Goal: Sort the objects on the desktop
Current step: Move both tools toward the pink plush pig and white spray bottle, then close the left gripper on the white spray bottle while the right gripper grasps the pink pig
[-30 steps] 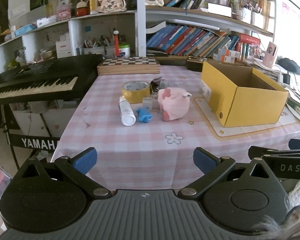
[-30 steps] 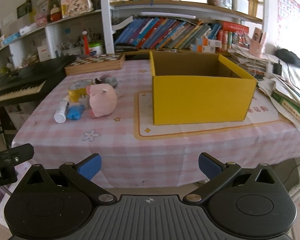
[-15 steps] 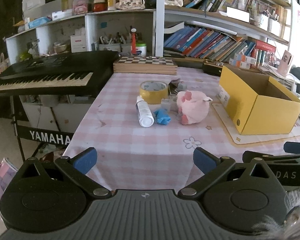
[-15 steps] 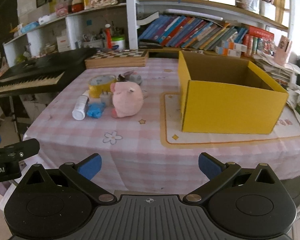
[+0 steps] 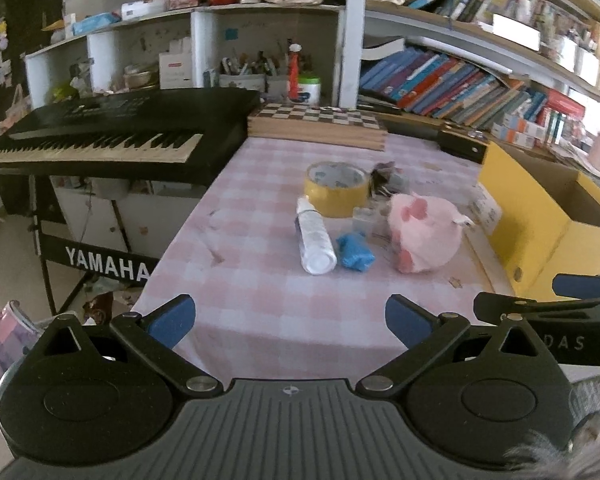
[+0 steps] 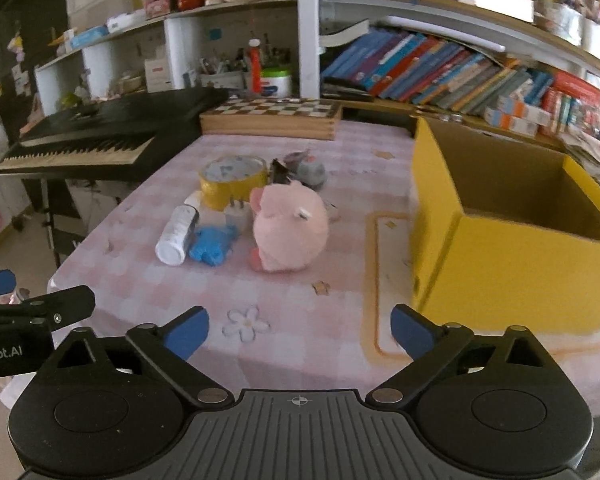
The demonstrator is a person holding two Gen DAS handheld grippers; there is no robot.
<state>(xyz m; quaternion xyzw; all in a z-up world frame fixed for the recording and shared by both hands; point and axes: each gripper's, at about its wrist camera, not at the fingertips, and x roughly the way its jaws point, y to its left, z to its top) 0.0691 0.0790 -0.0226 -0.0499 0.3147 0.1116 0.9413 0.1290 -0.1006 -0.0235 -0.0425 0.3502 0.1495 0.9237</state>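
On the pink checked tablecloth [image 5: 260, 280] lies a cluster: a pink plush toy [image 5: 424, 236] [image 6: 290, 230], a white bottle [image 5: 315, 240] [image 6: 178, 232] on its side, a crumpled blue item [image 5: 354, 254] [image 6: 214, 246], a yellow tape roll [image 5: 336, 188] [image 6: 234, 180], a small clear item [image 5: 364, 218] and a grey thing [image 6: 308, 168] behind. An open yellow cardboard box [image 5: 540, 220] [image 6: 512, 232] stands to the right. My left gripper [image 5: 288, 318] is open over the near table edge, empty. My right gripper [image 6: 300, 332] is wide, its jaws closing slightly, nothing between them.
A black Yamaha keyboard [image 5: 112, 136] on a stand sits left of the table. A wooden chessboard box [image 5: 318, 124] lies at the table's far edge. Shelves of books [image 6: 440, 72] and clutter line the back wall. Papers are stacked at the far right.
Both grippers have moved toward the table and swung so the object cluster sits closer and more central. The right gripper's fingers stand slightly narrower than before.
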